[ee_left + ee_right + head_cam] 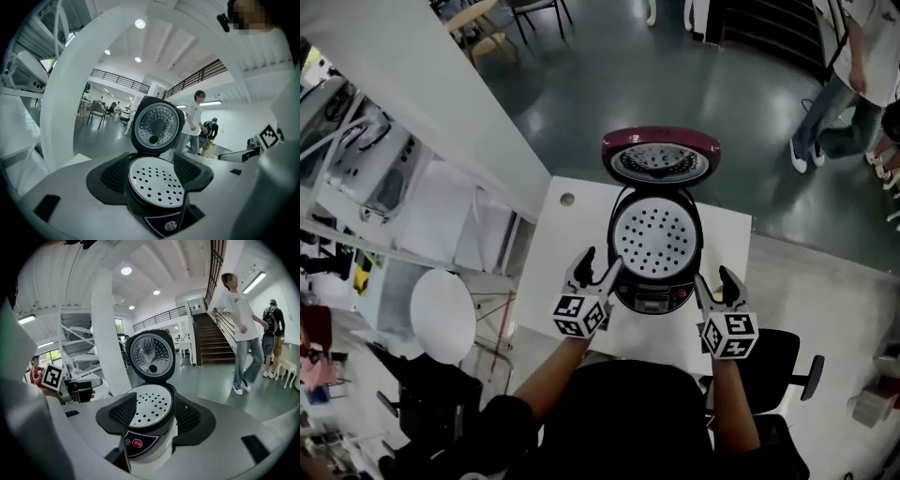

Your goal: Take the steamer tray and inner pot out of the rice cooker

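The rice cooker (654, 246) stands on the white table with its maroon lid (661, 155) swung up and back. A white perforated steamer tray (656, 238) sits in its mouth and hides the inner pot. My left gripper (598, 267) is open at the cooker's front left. My right gripper (714, 281) is open at its front right. In the left gripper view the steamer tray (154, 180) shows between the spread jaws of the left gripper (152, 165). The right gripper view has the steamer tray (151, 406) and the control panel (136, 442) framed by the right gripper (157, 412). Neither gripper touches the cooker.
The white table (572, 244) has a round cable hole (567, 199) at its far left. A black chair (783, 361) stands at the near right, a white round stool (442, 314) at the left. A person (848, 84) walks on the floor beyond.
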Available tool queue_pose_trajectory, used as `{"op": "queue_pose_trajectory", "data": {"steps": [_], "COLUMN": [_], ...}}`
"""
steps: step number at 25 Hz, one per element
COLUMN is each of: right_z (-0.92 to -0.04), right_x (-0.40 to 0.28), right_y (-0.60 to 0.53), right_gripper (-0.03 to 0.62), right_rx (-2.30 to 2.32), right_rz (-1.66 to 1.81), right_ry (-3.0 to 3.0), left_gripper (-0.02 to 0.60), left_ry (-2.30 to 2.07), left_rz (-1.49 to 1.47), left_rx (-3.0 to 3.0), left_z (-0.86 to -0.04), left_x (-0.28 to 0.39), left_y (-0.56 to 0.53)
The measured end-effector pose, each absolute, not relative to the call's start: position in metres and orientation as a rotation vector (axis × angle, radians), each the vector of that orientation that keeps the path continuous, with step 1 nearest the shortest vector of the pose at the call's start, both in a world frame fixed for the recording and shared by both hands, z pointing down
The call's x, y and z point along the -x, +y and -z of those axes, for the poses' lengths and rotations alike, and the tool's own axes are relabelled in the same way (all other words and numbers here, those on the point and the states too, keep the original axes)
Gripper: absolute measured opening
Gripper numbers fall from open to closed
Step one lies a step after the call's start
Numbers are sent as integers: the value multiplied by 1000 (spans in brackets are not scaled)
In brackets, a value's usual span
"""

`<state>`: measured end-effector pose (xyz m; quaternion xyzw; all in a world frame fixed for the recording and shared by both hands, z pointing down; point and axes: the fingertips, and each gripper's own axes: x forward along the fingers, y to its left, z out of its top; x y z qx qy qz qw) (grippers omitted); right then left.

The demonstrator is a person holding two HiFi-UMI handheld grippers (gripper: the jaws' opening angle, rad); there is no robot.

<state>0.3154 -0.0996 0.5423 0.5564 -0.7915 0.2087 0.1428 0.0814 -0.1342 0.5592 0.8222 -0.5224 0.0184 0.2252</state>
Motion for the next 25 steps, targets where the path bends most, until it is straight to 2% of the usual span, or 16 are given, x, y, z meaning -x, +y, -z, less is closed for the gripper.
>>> {"op": "queue_pose_trajectory", "data": {"steps": [20, 25], "right_z": [-656, -672], "right_x": [-306, -308], "right_y": [-210, -215], "right_gripper": [218, 218], "right_rx": [-1350, -1313], "right_rz": [-574, -579], "right_ry": [-2092, -2047], "left_gripper": [275, 276], "left_ry": [-1379, -1249], "left_rz": [-369, -565], "left_rx": [-2182, -2215], "left_z": [-637, -657], "left_x": [-85, -96], "left_y": [-222, -228]}}
